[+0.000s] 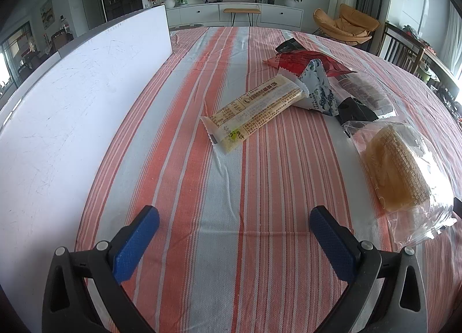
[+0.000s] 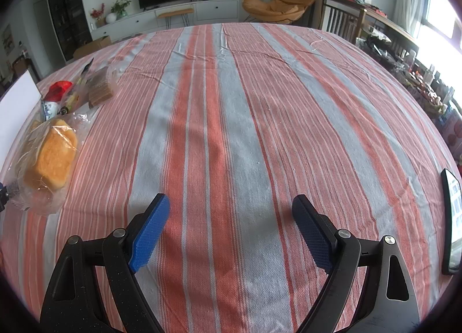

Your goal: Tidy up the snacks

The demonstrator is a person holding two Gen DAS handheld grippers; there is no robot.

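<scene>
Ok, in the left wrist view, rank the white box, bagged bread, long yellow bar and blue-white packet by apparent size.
1. white box
2. bagged bread, though its nearness to the camera inflates it
3. long yellow bar
4. blue-white packet, partly overlapped by the bar's end

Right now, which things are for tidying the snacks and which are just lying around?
For the job:
long yellow snack bar
red packet
blue-flowered packet
bagged bread
white box

Just lying about:
phone
striped tablecloth
</scene>
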